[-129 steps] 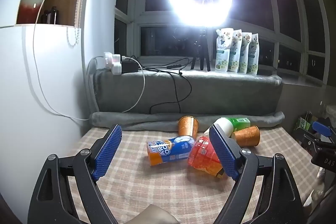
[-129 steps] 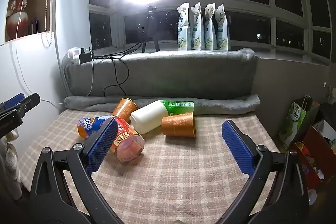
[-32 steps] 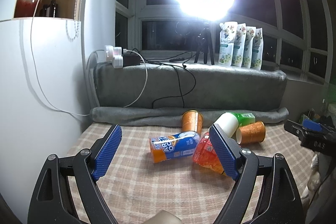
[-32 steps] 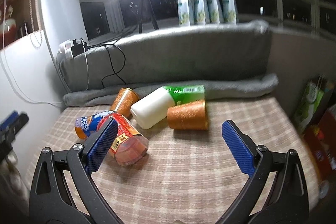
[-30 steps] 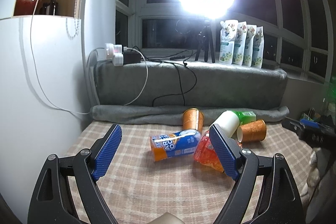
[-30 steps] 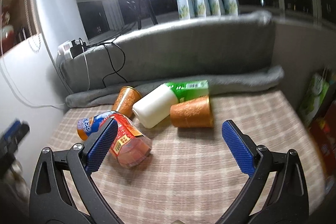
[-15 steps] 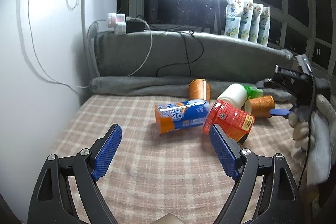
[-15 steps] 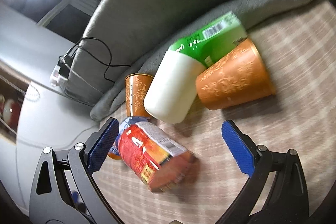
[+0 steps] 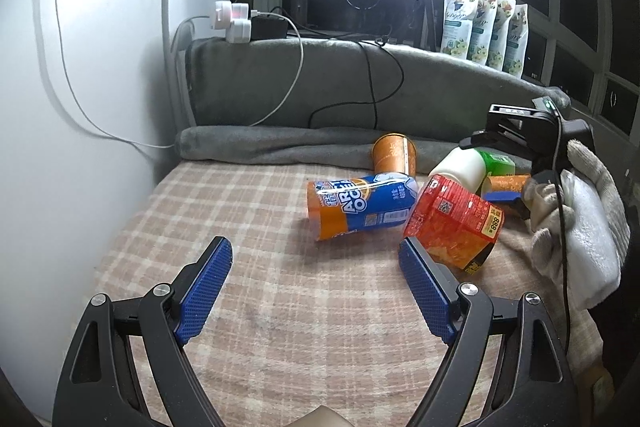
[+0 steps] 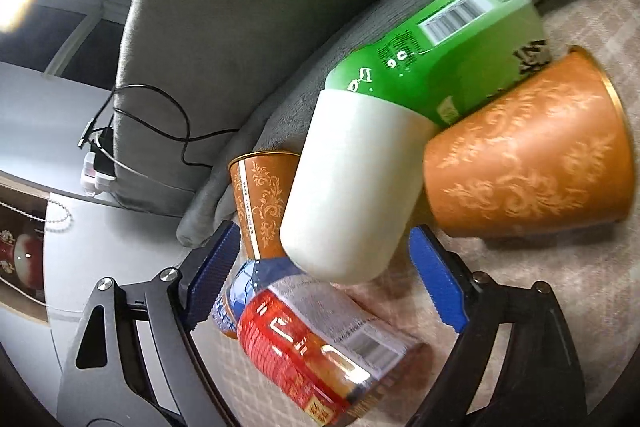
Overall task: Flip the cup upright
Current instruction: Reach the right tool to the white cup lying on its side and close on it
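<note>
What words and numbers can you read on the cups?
"ARCTIC OCEAN", partly cut off, on the blue cup.
"888" on a yellow tag on the red cup.
The red cup's other print and square code are too small to read.
The barcode digits and dark print on the green cup are blurred.
The pouches on the sill have print too small to read.
The two orange cups show only patterns.

In the left wrist view, the red container (image 9: 454, 225) and the right gripper (image 9: 505, 197) hide most of the far orange cup (image 9: 507, 183). At right-view bottom, the red container blurs, its end cut off.
</note>
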The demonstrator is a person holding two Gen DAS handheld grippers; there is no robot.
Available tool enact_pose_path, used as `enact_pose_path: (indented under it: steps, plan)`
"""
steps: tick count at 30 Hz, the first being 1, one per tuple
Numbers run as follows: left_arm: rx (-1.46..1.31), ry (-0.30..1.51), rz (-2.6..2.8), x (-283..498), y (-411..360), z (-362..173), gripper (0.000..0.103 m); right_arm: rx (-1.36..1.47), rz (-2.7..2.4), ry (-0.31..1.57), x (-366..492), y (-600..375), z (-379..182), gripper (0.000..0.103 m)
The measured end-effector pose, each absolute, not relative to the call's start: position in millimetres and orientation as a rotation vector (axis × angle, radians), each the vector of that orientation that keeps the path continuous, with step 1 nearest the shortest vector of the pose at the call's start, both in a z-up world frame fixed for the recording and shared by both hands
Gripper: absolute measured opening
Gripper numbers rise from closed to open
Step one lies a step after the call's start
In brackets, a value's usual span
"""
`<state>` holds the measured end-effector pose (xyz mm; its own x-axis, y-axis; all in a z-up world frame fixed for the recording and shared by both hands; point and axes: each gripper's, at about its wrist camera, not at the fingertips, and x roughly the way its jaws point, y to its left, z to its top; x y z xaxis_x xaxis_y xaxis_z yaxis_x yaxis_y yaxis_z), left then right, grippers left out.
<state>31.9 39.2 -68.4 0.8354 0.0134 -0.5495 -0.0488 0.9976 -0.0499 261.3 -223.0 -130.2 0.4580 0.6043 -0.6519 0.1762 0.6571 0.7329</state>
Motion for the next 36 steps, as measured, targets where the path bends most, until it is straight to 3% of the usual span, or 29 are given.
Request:
enact_pose_path:
  steps: [11, 14, 21, 36]
  plan:
    - [-0.072, 0.587, 0.042, 35.6, 45.7, -71.4, 0.086, 0.818, 0.222, 1.138, 297.1, -199.7, -141.7, 0.088]
    - [-0.073, 0.587, 0.042, 35.3, 45.9, -71.4, 0.086, 0.813, 0.212, 1.141, 303.7, -193.7, -140.6, 0.082]
    - [-0.076, 0.581, 0.047, 33.6, 45.4, -71.5, 0.086, 0.83, 0.222, 1.138, 314.7, -189.7, -138.9, 0.081]
    - [-0.068, 0.566, 0.054, 30.5, 45.1, -65.9, 0.086, 0.791, 0.375, 1.035, 303.0, -175.6, -105.2, 0.08]
